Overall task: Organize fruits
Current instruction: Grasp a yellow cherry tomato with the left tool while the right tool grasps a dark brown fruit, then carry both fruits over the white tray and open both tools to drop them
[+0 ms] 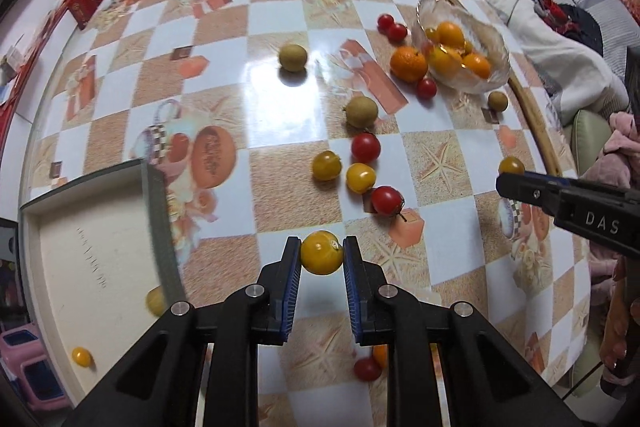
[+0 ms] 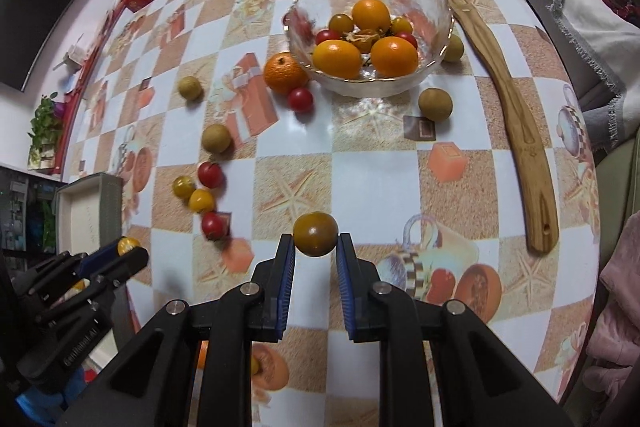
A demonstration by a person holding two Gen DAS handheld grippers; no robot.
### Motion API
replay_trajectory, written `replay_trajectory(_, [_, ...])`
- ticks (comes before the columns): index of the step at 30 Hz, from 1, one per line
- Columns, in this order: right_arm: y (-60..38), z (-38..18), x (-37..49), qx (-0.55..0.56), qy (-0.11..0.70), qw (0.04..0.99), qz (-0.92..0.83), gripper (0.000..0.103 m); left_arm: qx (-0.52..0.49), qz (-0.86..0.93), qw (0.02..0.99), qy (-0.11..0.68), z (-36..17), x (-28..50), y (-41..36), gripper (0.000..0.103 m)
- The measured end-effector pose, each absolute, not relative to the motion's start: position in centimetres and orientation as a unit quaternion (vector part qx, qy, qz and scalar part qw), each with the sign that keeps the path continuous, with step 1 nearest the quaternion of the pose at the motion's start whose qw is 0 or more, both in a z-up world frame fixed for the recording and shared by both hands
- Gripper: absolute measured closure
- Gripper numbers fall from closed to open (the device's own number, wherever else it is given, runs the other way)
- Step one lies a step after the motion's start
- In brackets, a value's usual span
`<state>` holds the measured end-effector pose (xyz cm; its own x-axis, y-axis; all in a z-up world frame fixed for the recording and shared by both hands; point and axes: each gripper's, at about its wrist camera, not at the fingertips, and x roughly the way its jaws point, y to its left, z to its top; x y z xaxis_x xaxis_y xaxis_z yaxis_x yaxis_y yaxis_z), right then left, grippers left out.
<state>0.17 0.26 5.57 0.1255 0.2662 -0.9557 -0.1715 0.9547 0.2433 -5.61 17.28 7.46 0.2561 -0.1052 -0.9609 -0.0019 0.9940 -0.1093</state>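
Low in the middle of the left wrist view, the left gripper [image 1: 322, 253] pinches a yellow cherry tomato [image 1: 321, 252] between its blue pads, clear of the checked tablecloth [image 1: 280, 187]. Low in the middle of the right wrist view, the right gripper [image 2: 315, 239] pinches a darker olive-yellow tomato [image 2: 315, 234] the same way. The glass bowl [image 2: 432, 67] sits in the upper middle of that view, holding oranges and small tomatoes; one orange [image 2: 285, 73] touches its left side, with a red tomato [image 2: 300, 99] just below. More red and yellow tomatoes and brownish round fruits lie scattered at left. A shallow white tray [image 1: 80, 247] occupies the lower left of the left view, with a small yellow tomato [image 1: 81, 355] inside. A wooden back scratcher [image 2: 516, 123] lies along the right.
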Motion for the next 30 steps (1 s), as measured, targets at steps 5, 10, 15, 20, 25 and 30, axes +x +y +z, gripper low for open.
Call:
replay_trajectory(5, [1.0,6.6,-1.2,0.031,0.642,0.75,0.155,0.08,-0.058,-0.018,0.798,0.599,8.6,-7.2,20.6,0.081])
replay_trajectory(10, [2.1,7.7,-2.2,0.022,0.64,0.75,0.165,0.08,-0.062,0.002,0.8,0.597,8.9,-8.8,23.1,0.081])
replay_trajectory(15, [4.3,8.8,-3.2,0.011,0.637,0.749,0.182,0.08,-0.071,0.024,0.799,0.597,9.3,-11.2,25.7,0.081])
replay_trajectory(20, [7.6,9.3,-4.5,-0.01,0.637,0.742,0.21,0.08,-0.079,0.047,0.794,0.6,9.2,-14.1,28.6,0.081])
replay_trajectory(25, [11.7,9.4,-6.0,-0.032,0.637,0.731,0.242,0.08,-0.092,0.074,0.787,0.606,8.6,-17.0,31.8,0.081])
replay_trajectory(30, [16.3,9.2,-7.5,-0.053,0.638,0.718,0.274,0.08,-0.095,0.099,0.779,0.611,7.8,-19.5,34.7,0.081])
